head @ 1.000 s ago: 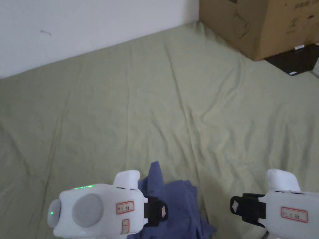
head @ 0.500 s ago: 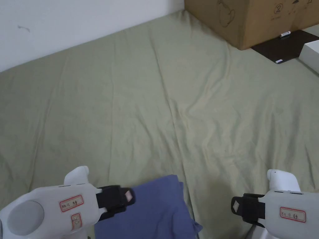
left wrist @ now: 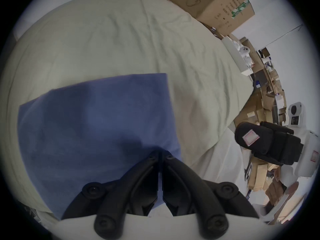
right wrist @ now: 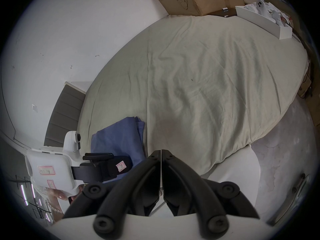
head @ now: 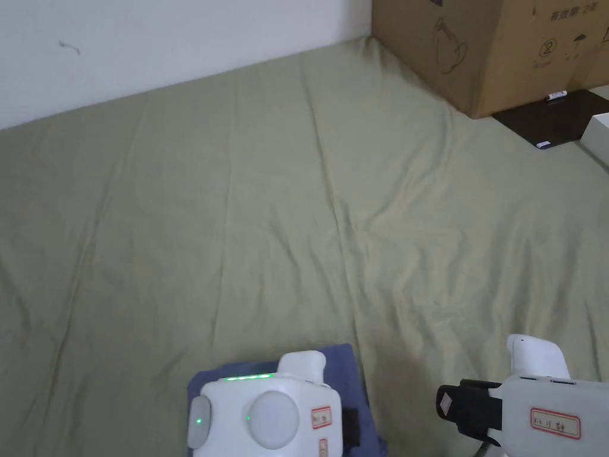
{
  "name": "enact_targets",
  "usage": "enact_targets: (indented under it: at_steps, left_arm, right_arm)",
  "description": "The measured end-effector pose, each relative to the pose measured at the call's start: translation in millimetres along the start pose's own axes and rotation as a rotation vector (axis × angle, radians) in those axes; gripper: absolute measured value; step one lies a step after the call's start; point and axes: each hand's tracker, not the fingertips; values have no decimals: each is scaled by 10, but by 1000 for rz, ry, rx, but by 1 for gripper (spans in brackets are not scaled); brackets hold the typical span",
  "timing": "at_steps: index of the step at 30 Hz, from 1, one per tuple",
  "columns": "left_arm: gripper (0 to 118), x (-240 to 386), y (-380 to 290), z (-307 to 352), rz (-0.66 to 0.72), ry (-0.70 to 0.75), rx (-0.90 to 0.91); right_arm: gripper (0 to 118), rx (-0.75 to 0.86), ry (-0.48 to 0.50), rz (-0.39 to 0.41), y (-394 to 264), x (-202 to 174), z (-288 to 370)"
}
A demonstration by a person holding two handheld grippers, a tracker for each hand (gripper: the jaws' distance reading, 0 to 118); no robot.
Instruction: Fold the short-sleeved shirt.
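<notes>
The blue short-sleeved shirt (head: pixel 344 359) lies folded into a flat rectangle on the green sheet (head: pixel 285 202), close to the front edge. In the left gripper view the shirt (left wrist: pixel 97 122) spreads ahead of my left gripper (left wrist: pixel 160 152), whose jaws are shut just above its near right corner; I see no cloth between them. My left gripper (head: pixel 352 426) hides much of the shirt in the head view. To the right, off the shirt, my right gripper (head: pixel 447 404) is shut with nothing in it. The right gripper view shows its closed jaws (right wrist: pixel 161 151), with the shirt (right wrist: pixel 119 139) to their left.
A large cardboard box (head: pixel 505 47) stands at the far right corner against the white wall. Beside it lie a flat black item (head: pixel 553 116) and a white box (head: pixel 597 134). The wrinkled sheet stretches wide beyond the shirt.
The shirt went from a crumpled bundle to a flat folded rectangle. My left gripper swung out to the left, then came back right over the shirt. The right gripper stayed put.
</notes>
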Motion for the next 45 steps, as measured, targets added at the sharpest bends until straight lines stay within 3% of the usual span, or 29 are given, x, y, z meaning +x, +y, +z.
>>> enact_targets:
  at_steps: [4, 8, 12, 14, 16, 17, 18, 19, 20, 22, 23, 26, 30, 33, 34, 35, 36, 38, 40, 45]
  left_arm:
    - [4, 46, -7, 104, -34, -153, 28]
    - [4, -191, -25, 348, 50, -281, 104]
    - [5, -783, -173, 743, 160, -301, 209]
    - [10, -1124, -299, 929, 238, -279, 247]
    - [37, -1436, -433, 1073, 311, -239, 283]
    - [57, -1593, -513, 1120, 355, -227, 299]
    - [87, -1725, -586, 1145, 393, -212, 307]
    - [101, -1837, -647, 1166, 423, -207, 308]
    - [105, -1928, -708, 1169, 460, -210, 317]
    - [105, -2119, -784, 1120, 497, -259, 330]
    - [105, -2194, -800, 1056, 517, -278, 326]
    - [104, -2296, -745, 840, 556, -298, 231]
    - [103, -2344, -594, 387, 561, -535, 192]
    - [100, -2321, -473, 155, 556, -608, 164]
    - [91, -2307, -450, 143, 535, -615, 172]
    - [67, -2284, -437, 141, 507, -629, 176]
    - [35, -2273, -427, 137, 481, -598, 169]
    - [32, -2333, -434, 43, 517, -503, 131]
    - [27, -2439, -481, 13, 581, -653, 153]
    - [24, -2593, -376, 355, 494, -526, 118]
  right_arm:
    - [2, -3, -6, 7, 4, -29, -1]
    - [2, -19, 3, 43, 23, -162, -54]
    - [2, -58, 37, 127, 46, -423, -211]
    - [2, -84, 43, 164, 50, -578, -351]
    - [2, -113, 51, 227, 34, -736, -510]
    - [2, -133, 32, 264, 22, -827, -596]
    - [2, -141, 19, 309, 6, -916, -678]
    - [2, -144, 5, 367, -15, -990, -752]
    - [2, -155, -45, 424, -37, -1060, -848]
    - [2, -187, -181, 504, -67, -1140, -1076]
    - [2, -209, -214, 499, -70, -1144, -1175]
    - [2, -214, -186, 440, -46, -1114, -1256]
    - [2, -218, -185, 456, -27, -1122, -1218]
    - [2, -221, -187, 442, -13, -1130, -1221]
    - [2, -224, -189, 434, -11, -1133, -1213]
    - [2, -226, -191, 429, -3, -1139, -1216]
    - [2, -229, -194, 425, 4, -1148, -1218]
    - [2, -234, -199, 420, 16, -1179, -1201]
    - [2, -229, -228, 418, 16, -1273, -1170]
    - [2, -191, -178, 435, 52, -1537, -1042]
